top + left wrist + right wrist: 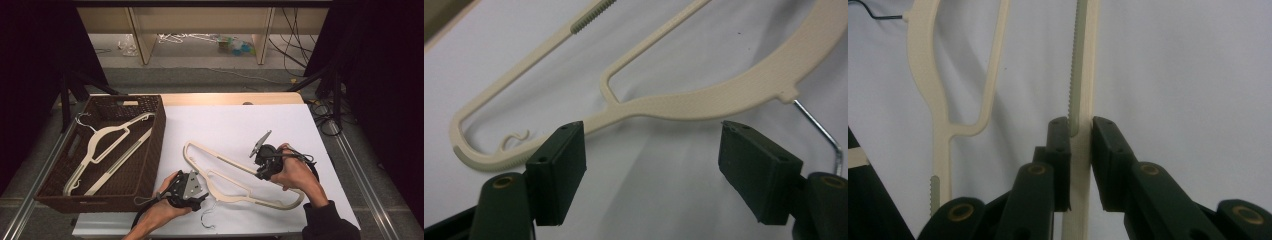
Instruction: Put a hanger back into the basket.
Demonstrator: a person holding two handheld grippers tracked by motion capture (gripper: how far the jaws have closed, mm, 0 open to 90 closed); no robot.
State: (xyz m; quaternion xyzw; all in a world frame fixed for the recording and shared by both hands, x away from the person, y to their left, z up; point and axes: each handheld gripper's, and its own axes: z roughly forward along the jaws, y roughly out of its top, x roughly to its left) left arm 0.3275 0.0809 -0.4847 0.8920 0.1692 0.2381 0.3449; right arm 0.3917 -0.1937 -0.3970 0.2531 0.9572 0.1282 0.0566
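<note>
Hanger [240, 192] lies on white table [235, 125], toward its near edge, right of basket [155, 145]. Your right gripper [1080, 131] is clamped tight on hanger's ribbed bar. Your left gripper [651, 150] gapes wide, nothing between its pads, just short of hanger's neck beside wire hook [821, 132].

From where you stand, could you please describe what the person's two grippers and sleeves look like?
Both the left gripper and the right gripper are black, each topped by a grey three-cornered plate and trailing a black cable. Their jaws are dark blocks on arms with brass-coloured pivot rings. The right arm wears a dark sleeve; the left forearm is bare.
</note>
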